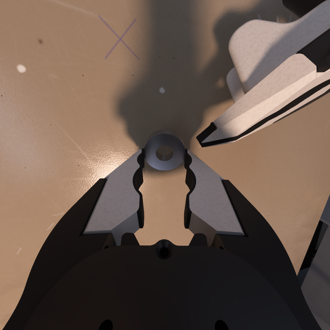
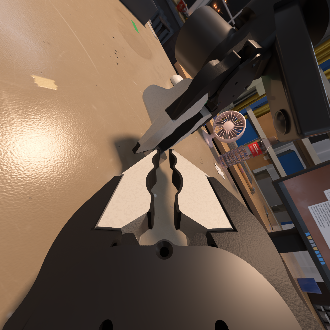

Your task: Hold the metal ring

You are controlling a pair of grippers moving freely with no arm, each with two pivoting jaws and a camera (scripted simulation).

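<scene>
The left gripper [image 1: 164, 151] grips the ring [image 1: 164, 152] between its fingertips. Each tip presses on one side of the ring, at the very ends of the fingers, ahead of the scalloped notches. The ring is dull grey metal with a thick wall and a small round bore. Its flat face and bore point back toward the left wrist camera. It sits just over the table [image 1: 53, 142], within the gripper's dark shadow; whether it touches the surface I cannot tell.

The right gripper [image 1: 205, 139] comes in from the upper right of the left wrist view. Its fingers lie almost together, with only a thin dark seam between them, and its tips stop just beside the ring, to the ring's right and not touching it. In the right wrist view its own fingers [image 2: 172, 157] stand a narrow gap apart with nothing between them. The left gripper crosses directly ahead of their tips and hides the ring from that camera.

Farther out, a thin purple cross [image 1: 120, 38] is drawn on the tan table beyond the ring. Along the table's far edge stand a small pink fan [image 2: 229, 125] and a clear bottle [image 2: 244, 153] with a red label. A monitor [image 2: 307, 223] stands at the right.
</scene>
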